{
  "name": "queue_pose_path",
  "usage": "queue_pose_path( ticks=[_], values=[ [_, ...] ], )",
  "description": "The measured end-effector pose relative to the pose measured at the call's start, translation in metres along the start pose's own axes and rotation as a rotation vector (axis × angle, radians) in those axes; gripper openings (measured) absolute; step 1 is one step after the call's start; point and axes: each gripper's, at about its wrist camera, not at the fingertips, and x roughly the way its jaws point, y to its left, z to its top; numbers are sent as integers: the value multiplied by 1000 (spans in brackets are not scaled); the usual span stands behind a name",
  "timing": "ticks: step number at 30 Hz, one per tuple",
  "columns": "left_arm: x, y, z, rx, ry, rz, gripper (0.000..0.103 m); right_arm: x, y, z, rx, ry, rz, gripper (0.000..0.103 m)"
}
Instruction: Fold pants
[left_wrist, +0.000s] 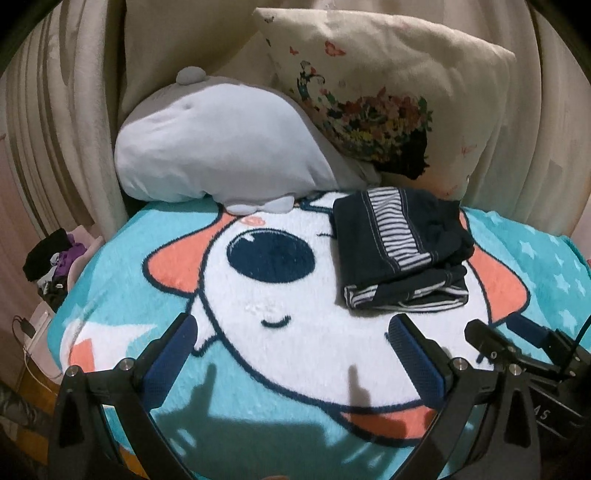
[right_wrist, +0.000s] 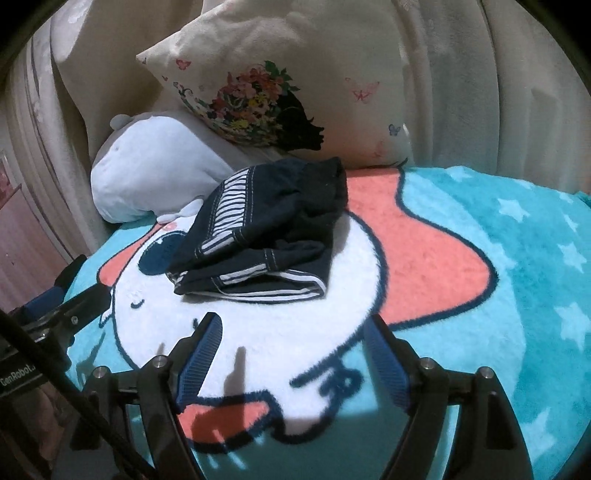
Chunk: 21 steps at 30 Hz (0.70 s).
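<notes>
The dark navy pants (left_wrist: 402, 251) with striped side bands lie folded into a compact stack on the teal cartoon blanket (left_wrist: 236, 402). In the right wrist view the pants (right_wrist: 266, 229) sit just beyond my right gripper (right_wrist: 294, 321), which is open and holds nothing. My left gripper (left_wrist: 294, 325) stands wide open over the blanket, short of the stack and to its left, with only blanket between its blue pads. The right gripper's fingertips (left_wrist: 480, 332) show at the lower right of the left wrist view. Neither gripper touches the pants.
A grey-white plush whale (left_wrist: 207, 147) and a floral cushion (left_wrist: 388, 85) lean against beige curtains behind the pants. A pile of dark and purple clothes (left_wrist: 51, 262) lies off the bed's left edge. The blanket stretches on to the right (right_wrist: 517, 258).
</notes>
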Motion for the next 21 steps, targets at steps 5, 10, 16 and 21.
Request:
queue_pose_path(
  ticks=[5, 10, 16, 21],
  values=[
    [6, 0, -3, 2, 31, -10, 103, 3, 3, -1, -7, 8, 1, 84],
    [11, -3, -6, 14, 51, -23, 103, 5, 2, -3, -3, 16, -5, 84],
    [15, -6, -7, 24, 67, -36, 103, 7, -1, -1, -3, 18, -18, 85],
    [15, -4, -7, 5, 77, -50, 103, 9, -1, 0, -7, 27, -27, 85]
  ],
)
